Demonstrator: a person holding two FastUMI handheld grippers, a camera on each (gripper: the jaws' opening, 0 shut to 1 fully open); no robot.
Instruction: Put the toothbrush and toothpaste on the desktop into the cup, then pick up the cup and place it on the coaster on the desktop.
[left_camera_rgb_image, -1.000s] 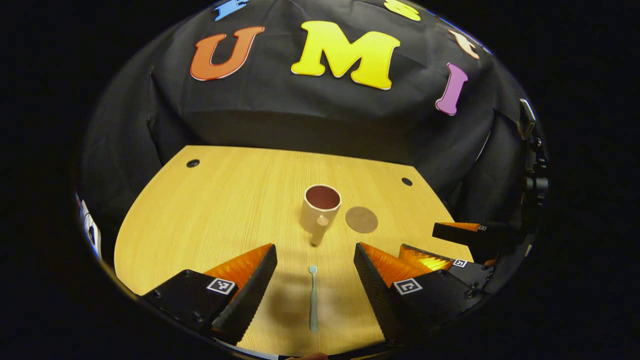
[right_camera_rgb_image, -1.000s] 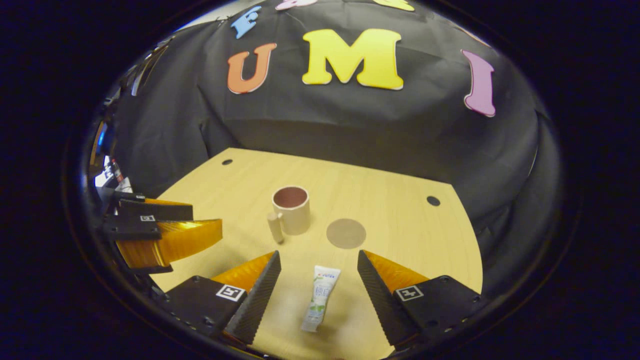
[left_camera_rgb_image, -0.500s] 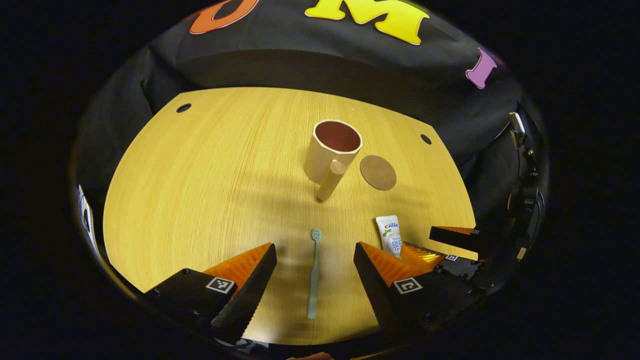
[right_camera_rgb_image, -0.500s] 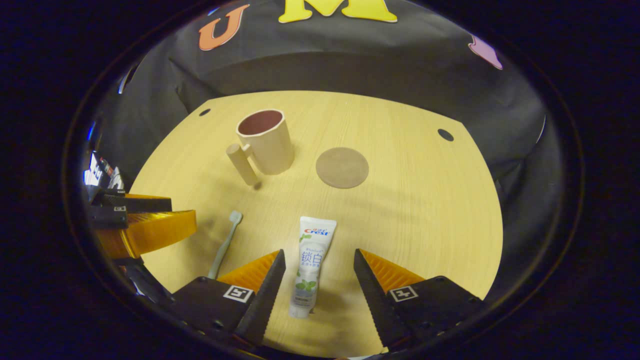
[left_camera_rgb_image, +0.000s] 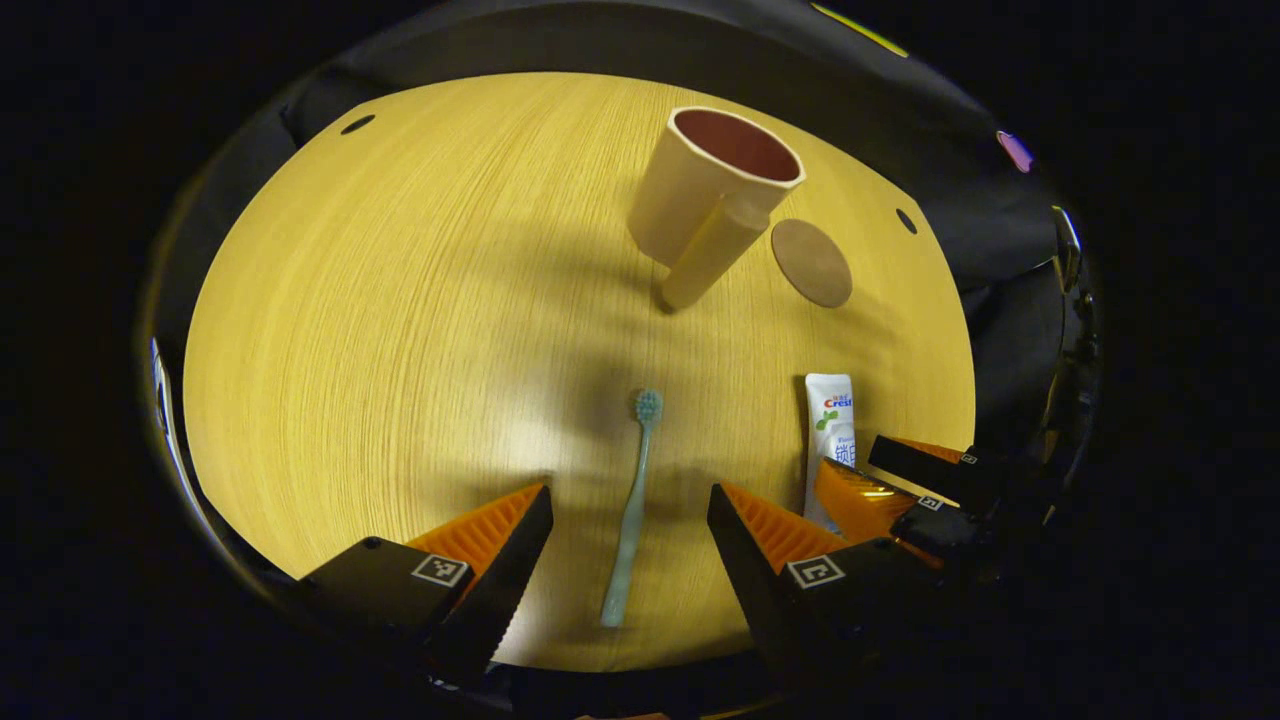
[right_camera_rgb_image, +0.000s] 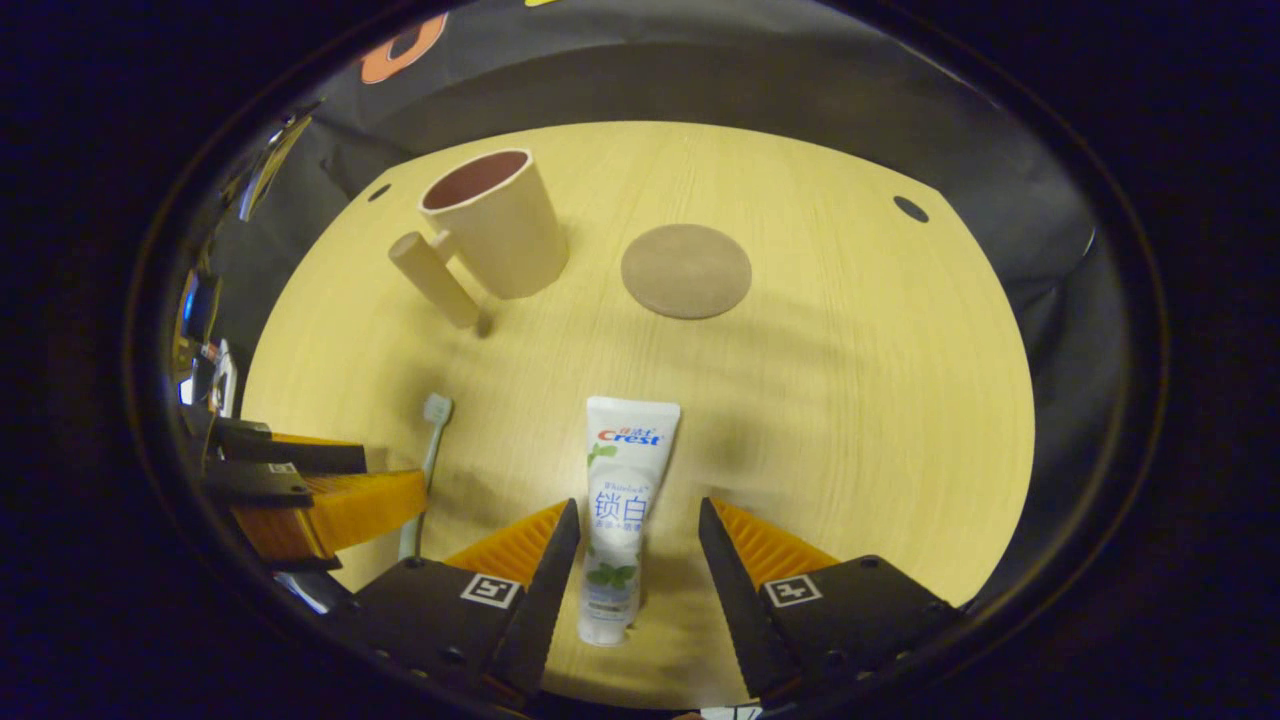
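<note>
Right gripper view: right tool spread, straddling toothpaste flat on table; off-centre pinch could squirt tube sideways.

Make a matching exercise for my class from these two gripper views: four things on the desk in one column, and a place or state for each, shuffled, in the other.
Things:
1. toothbrush
2. toothpaste
3. cup
4. coaster

Places or states:
A. stands upright, nothing in it
B. lies flat between the open fingers of the right gripper
C. bare round disc beside the cup
D. lies flat between the open fingers of the left gripper

Pairs: 1-D, 2-B, 3-A, 4-C
</note>
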